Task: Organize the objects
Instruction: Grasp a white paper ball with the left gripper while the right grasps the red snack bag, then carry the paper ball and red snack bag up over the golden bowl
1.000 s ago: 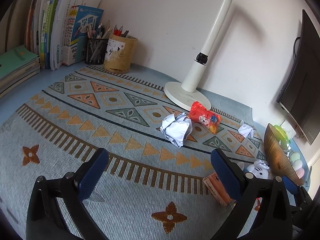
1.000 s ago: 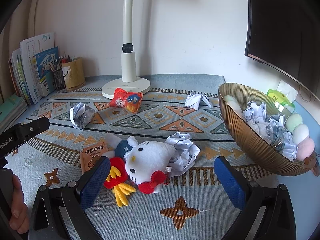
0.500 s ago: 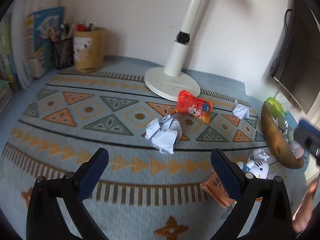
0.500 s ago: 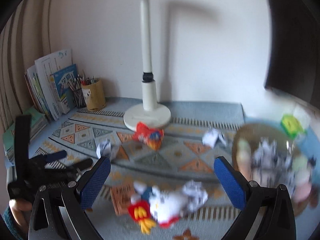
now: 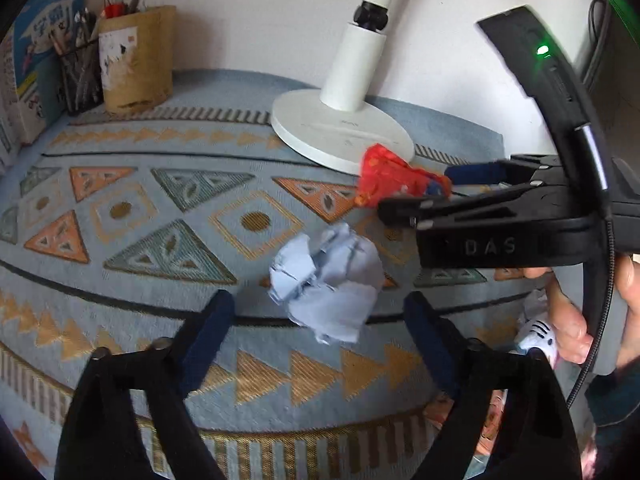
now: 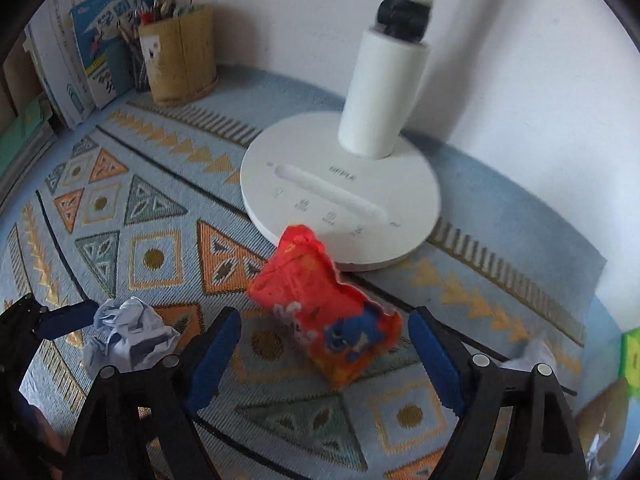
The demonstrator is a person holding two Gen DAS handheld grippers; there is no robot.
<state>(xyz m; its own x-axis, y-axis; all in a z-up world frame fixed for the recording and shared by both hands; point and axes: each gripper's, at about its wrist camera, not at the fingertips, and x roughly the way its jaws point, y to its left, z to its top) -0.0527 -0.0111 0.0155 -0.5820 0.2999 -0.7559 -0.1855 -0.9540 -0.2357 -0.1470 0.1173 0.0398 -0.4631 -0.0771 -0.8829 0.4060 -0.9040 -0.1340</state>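
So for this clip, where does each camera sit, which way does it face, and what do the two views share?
Left wrist: on the left tool, looking down along its closing fingers at a crumpled paper ball; the right tool and the hand holding it show at right.
Right wrist: on the right tool, looking down at a red snack packet between its closing, not yet touching fingers; the left tool shows at far left.
Shared: paper ball, packet, white lamp base, patterned mat, pen holder.

Red snack bag (image 6: 324,312), geometric-patterned blue mat (image 6: 160,232)
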